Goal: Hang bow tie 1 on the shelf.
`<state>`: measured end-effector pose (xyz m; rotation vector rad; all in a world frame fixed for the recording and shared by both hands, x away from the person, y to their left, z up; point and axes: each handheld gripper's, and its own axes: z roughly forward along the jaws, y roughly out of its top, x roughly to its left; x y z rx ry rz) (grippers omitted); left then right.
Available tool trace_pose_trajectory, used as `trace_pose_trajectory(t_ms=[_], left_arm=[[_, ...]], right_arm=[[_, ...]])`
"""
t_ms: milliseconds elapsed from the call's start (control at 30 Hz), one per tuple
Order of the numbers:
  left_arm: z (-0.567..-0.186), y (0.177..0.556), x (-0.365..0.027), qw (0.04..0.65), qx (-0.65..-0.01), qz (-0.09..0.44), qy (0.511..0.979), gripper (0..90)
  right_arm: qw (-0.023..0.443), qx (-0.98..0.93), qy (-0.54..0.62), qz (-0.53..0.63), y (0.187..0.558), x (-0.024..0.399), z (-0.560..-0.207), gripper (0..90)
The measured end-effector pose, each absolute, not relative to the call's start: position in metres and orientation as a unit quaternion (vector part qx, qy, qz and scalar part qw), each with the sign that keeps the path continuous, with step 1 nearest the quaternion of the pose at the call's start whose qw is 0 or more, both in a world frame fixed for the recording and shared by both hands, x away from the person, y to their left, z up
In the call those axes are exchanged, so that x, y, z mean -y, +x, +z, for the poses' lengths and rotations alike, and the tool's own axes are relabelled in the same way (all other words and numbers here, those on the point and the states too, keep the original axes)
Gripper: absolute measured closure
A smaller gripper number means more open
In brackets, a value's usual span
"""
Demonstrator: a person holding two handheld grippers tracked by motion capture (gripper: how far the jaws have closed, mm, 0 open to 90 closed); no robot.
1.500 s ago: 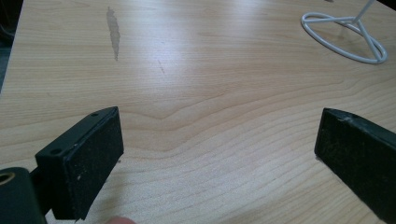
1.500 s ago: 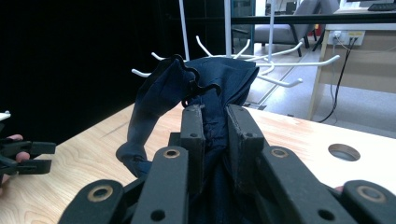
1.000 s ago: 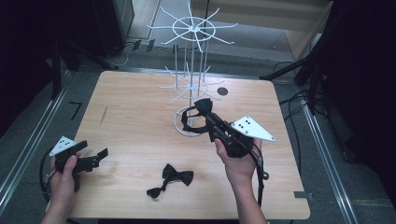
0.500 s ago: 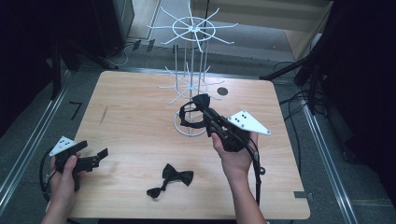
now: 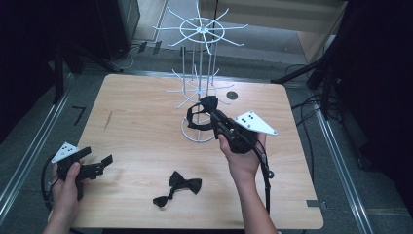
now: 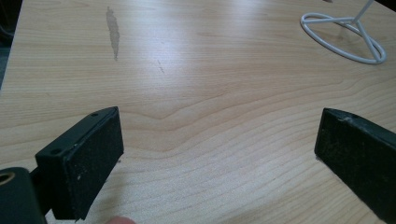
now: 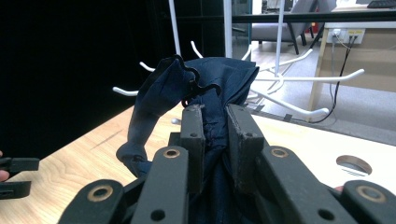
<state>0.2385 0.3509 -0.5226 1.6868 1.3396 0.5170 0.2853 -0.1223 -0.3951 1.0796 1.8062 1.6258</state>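
Fig.: R gripper [image 5: 210, 113], jaws clamped on a dark bow tie [image 7: 205, 88], has carried it up and nearer the white wire rack [image 5: 199, 83] vs. 1 s ago; strap loop hangs just left of the fingertips, beside the lower arms. Hanging looks imminent. L gripper [image 6: 219, 149] rests on table [image 5: 146, 122], jaws apart, empty. 2nd bow tie [image 5: 179, 187] lies between the hands.

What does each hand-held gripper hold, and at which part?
The right hand-held gripper pinches a dark bow tie at its middle knot; the left hand-held gripper is open and holds nothing.
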Motion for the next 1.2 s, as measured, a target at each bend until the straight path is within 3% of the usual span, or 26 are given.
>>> trace_pose_trajectory(t_ms=[1200], left_arm=[[-0.523, 0.239, -0.351, 0.448, -0.541, 0.208, 0.681, 1.6]], right_arm=[[0.235, -0.670, 0.424, 0.562, 0.308, 0.113, -0.433, 78.4]])
